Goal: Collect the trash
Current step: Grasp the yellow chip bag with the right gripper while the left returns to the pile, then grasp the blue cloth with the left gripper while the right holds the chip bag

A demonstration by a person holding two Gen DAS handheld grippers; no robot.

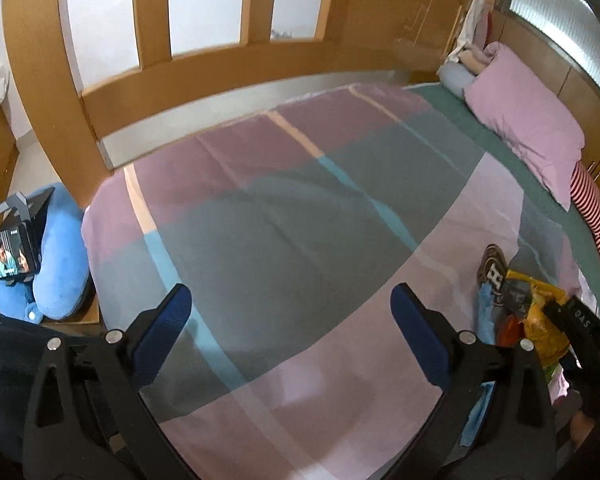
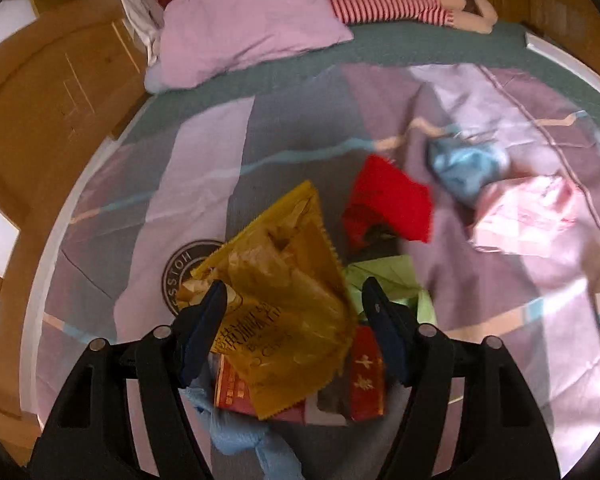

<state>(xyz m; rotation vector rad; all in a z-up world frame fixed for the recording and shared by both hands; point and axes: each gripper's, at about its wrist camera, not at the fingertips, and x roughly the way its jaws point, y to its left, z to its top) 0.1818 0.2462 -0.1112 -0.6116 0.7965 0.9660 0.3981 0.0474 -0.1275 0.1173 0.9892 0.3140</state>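
A heap of trash lies on the bedspread (image 2: 204,152). In the right wrist view my right gripper (image 2: 294,296) is open, its fingers on either side of a crumpled yellow wrapper (image 2: 288,292). A green wrapper (image 2: 384,284), red packets (image 2: 366,376), a blue glove (image 2: 240,436) and a round brown label (image 2: 184,268) lie under and around it. Farther off lie a red wrapper (image 2: 388,204), a blue wad (image 2: 466,168) and a pink bag (image 2: 524,216). My left gripper (image 1: 290,304) is open and empty over bare bedspread (image 1: 260,208); the heap (image 1: 516,304) lies to its right.
A pink pillow (image 2: 244,20) and a striped doll (image 2: 388,4) lie at the bed's head. Wooden wardrobe doors (image 1: 204,40) stand beyond the bed. A blue cushion (image 1: 60,248) and a tablet (image 1: 10,254) are on the floor at left.
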